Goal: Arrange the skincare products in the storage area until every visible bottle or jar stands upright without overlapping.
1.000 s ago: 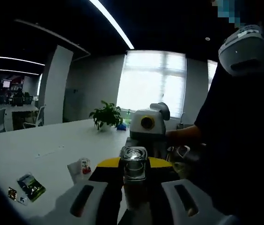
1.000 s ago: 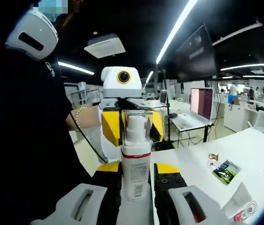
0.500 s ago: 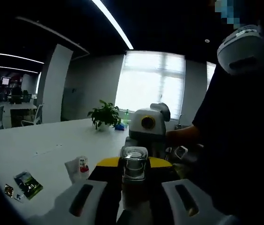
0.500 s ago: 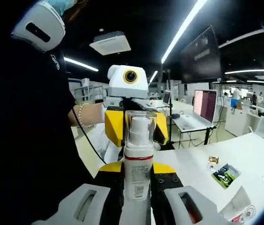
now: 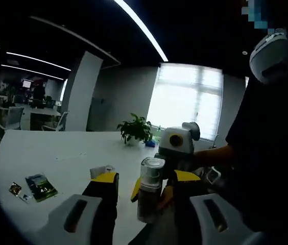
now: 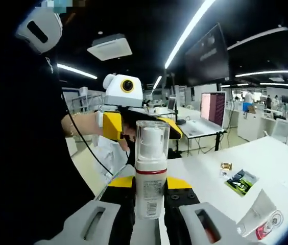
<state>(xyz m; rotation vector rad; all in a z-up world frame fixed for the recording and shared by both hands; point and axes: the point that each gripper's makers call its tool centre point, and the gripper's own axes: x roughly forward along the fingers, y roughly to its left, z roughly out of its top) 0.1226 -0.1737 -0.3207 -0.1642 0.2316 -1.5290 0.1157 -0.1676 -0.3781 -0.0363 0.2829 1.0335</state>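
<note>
White table (image 6: 287, 158); bottle (image 6: 150, 173) between right jaws

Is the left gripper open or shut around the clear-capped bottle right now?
Open. In the left gripper view the left gripper's yellow-tipped jaws stand spread, with the bottle between them, nearer one jaw; the right gripper is clamped on it.

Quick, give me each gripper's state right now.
Left gripper: open, jaws spread apart, holding nothing.
Right gripper: shut on the white pump bottle, held upright above the white table.
</note>
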